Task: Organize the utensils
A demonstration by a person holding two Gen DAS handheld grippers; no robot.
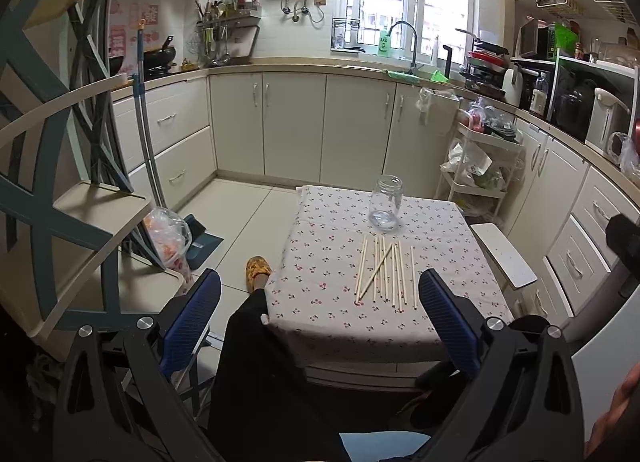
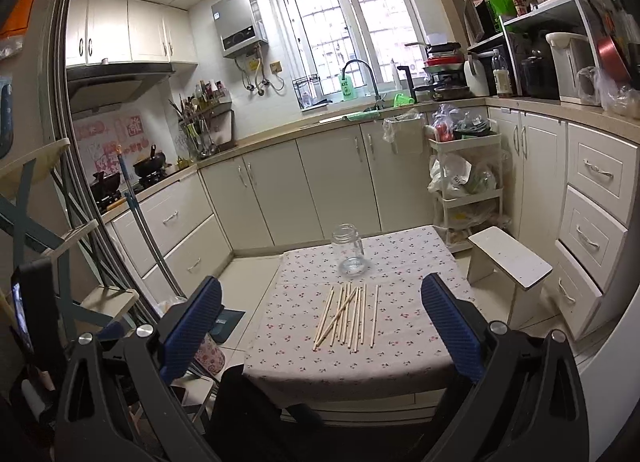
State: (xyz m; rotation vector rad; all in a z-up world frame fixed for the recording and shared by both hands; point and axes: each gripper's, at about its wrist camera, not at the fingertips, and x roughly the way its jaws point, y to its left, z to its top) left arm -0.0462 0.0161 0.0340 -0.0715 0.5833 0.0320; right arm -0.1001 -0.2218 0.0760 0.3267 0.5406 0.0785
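Several wooden chopsticks [image 1: 385, 272] lie side by side on a small table with a cherry-print cloth [image 1: 320, 294], one lying crossed over the others. An empty clear glass jar [image 1: 385, 202] stands upright just beyond them. The chopsticks [image 2: 347, 314], the jar [image 2: 351, 250] and the cloth [image 2: 400, 350] also show in the right wrist view. My left gripper [image 1: 320, 298] is open and empty, held back from the table's near edge. My right gripper [image 2: 322, 298] is open and empty, also short of the chopsticks.
A white stool [image 1: 503, 254] stands right of the table, also in the right wrist view [image 2: 510, 260]. A white cart [image 2: 466, 177] with bags is behind. Cabinets [image 1: 296, 125] ring the room. A shelf unit [image 1: 80, 221] stands left. A leg and slipper [image 1: 258, 268] are beside the table.
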